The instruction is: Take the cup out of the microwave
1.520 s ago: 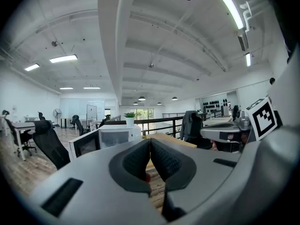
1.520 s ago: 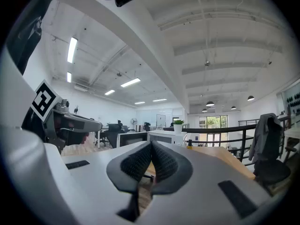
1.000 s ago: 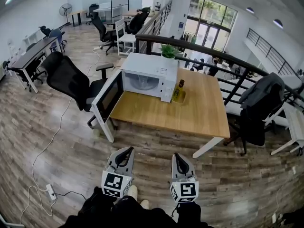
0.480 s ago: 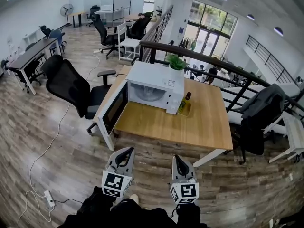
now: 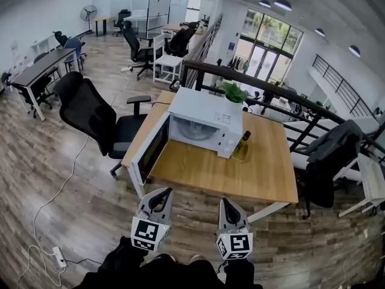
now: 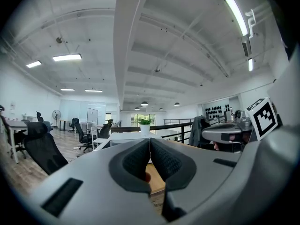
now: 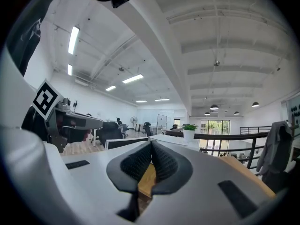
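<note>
Though the cup itself cannot be made out from here, the white microwave point(image 5: 201, 125) that should hold it stands at the far left corner of a light wooden table point(image 5: 228, 176), with its door point(image 5: 150, 155) swung wide open to the left, past the table edge; the cavity shows only as a pale grey hollow. On top of the microwave at its right end is a small green potted plant point(image 5: 233, 92), and just beside its right wall a dark-capped bottle point(image 5: 242, 144) of yellowish liquid stands on the tabletop. Left of the microwave is a black mesh office chair point(image 5: 90, 113); behind it runs a dark railing point(image 5: 264, 80). All of this sits on a grey-brown plank floor point(image 5: 60, 179) in a large open office with desks and tall windows. On the near side of the microwave, short of the table, the left gripper point(image 5: 162, 193) and right gripper point(image 5: 225, 201) are held side by side, each with its jaws closed together and empty.
</note>
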